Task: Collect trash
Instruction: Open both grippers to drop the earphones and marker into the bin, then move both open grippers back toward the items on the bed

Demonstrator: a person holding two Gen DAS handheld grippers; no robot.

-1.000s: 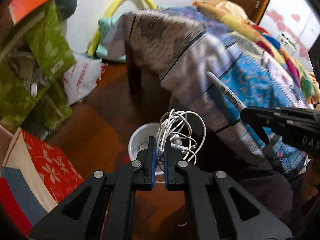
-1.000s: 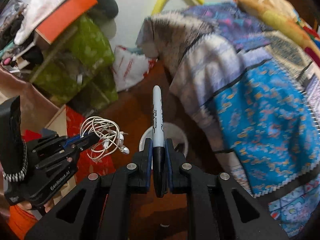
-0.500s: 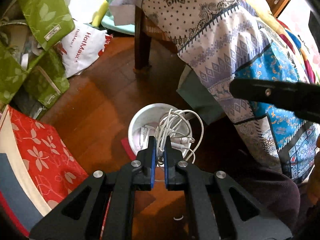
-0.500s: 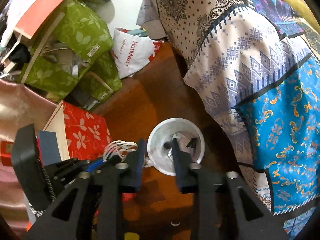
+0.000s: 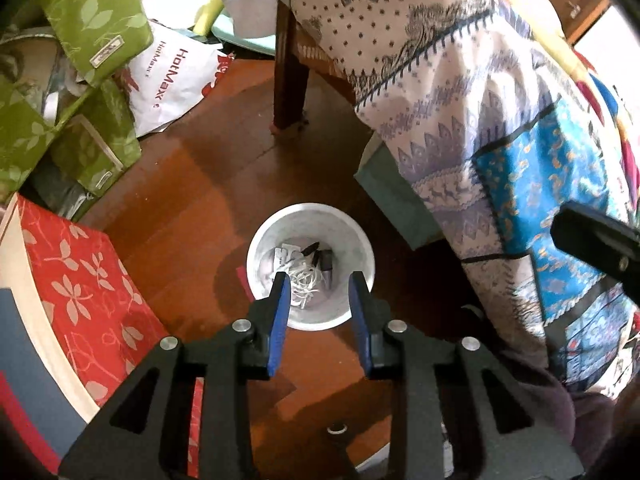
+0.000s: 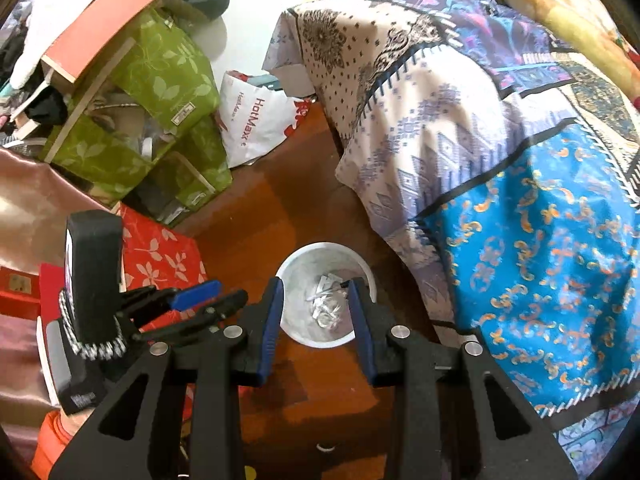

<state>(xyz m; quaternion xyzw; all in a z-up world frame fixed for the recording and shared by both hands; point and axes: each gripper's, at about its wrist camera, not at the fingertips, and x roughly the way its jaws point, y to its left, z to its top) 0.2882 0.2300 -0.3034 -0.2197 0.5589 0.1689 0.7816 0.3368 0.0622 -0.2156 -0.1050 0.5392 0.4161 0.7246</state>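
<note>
A white round bin (image 5: 262, 240) stands on the wooden floor below both grippers. The white earphone cable (image 5: 305, 280) lies tangled inside it beside a dark marker (image 5: 326, 262). My left gripper (image 5: 319, 278) hovers over the bin's near rim, its jaws opening with nothing between them. In the right wrist view the bin (image 6: 362, 268) is again underneath, with the white cable (image 6: 326, 296) in it. My right gripper (image 6: 316, 282) is open and empty above the bin. The left gripper (image 6: 214, 294) shows at the left of that view.
A bed with patterned blue and white covers (image 5: 500, 128) overhangs the floor at right, its wooden leg (image 5: 289, 76) behind the bin. Green leaf-print boxes (image 6: 160, 92), a white HotMax bag (image 5: 172, 72) and a red flowered box (image 5: 76, 280) crowd the left.
The right gripper let go of the marker and the left gripper let go of the earphone cable; both now lie in the bin. Both views tilted down over the bin.
</note>
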